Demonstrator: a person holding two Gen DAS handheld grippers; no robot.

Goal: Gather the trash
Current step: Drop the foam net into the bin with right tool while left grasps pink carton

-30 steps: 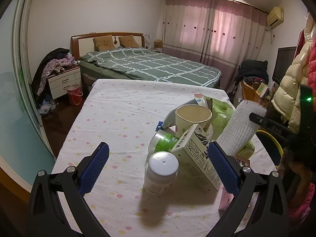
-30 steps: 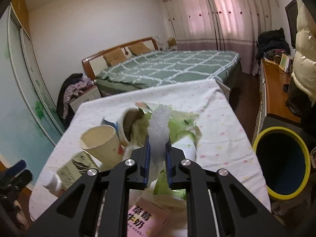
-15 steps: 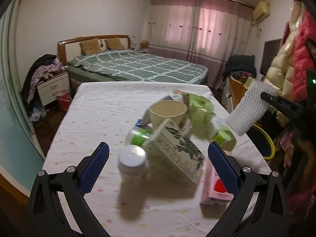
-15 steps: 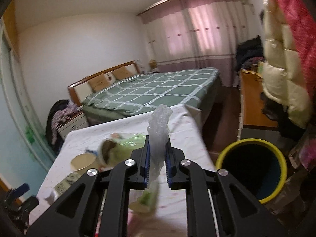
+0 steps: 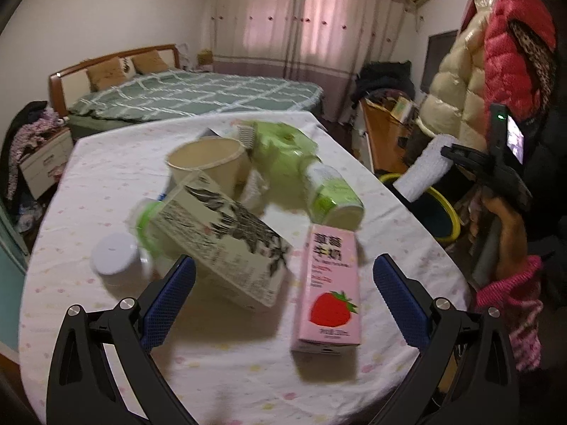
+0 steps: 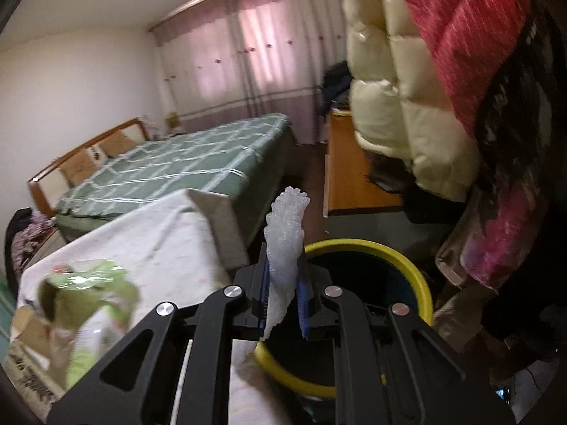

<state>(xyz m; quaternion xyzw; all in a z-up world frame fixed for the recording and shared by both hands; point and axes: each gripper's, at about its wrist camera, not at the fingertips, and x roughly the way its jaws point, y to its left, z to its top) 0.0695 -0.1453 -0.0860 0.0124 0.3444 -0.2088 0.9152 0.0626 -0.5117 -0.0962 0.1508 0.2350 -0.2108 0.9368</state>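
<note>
While the left gripper (image 5: 283, 299) hovers with fingers spread wide and empty, a pink strawberry milk carton (image 5: 329, 287) printed with Chinese characters lies between them on the bench (image 5: 88, 163). Beyond the left finger rests a leaf-patterned carton (image 5: 219, 237), then a paper cup (image 5: 209, 163) and green bottle (image 5: 329, 194). Only the right wrist view shows the right gripper (image 6: 283, 301) pinching white foam netting (image 6: 285, 233), the yellow-rimmed bin (image 6: 407, 265) just beyond its fingers.
</note>
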